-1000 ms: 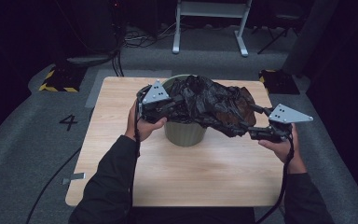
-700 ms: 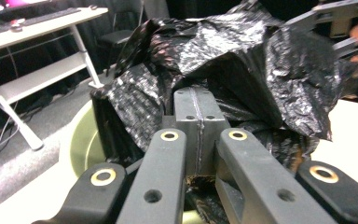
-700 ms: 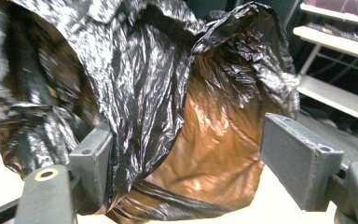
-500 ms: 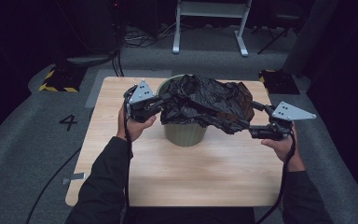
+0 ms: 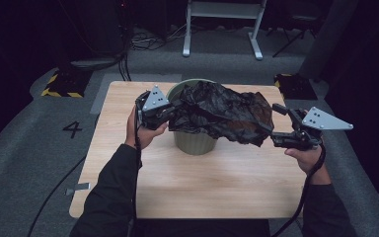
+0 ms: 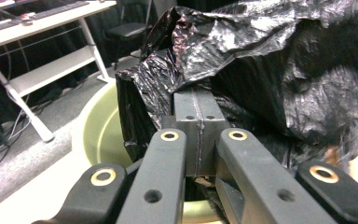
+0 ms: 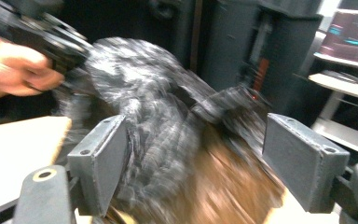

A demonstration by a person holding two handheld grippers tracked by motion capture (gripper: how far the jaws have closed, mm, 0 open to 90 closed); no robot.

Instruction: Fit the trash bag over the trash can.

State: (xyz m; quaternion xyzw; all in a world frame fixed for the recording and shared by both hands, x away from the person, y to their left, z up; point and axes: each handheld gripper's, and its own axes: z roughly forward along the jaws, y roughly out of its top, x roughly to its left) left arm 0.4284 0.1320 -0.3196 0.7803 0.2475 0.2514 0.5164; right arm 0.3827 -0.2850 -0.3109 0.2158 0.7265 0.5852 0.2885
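Two claws on one black bag [image 5: 222, 114] | bag draped over the green bin [image 5: 195, 140] on the counter [image 5: 217, 182] | left claw [image 5: 170, 112] clamped on its edge | right claw [image 5: 275, 126] just opened wide, bag between jaws, not pinched | step: lining bin | next: regrip, stretch over rim

Dim room with the table lit from above; the right gripper view is smeared by motion blur.

Wooden table [image 5: 212, 182] on grey carpet; floor numeral "4" [image 5: 72, 129] at left; white desk frame [image 5: 222, 24] behind; yellow-black striped blocks [image 5: 59, 85] beside the table corners.
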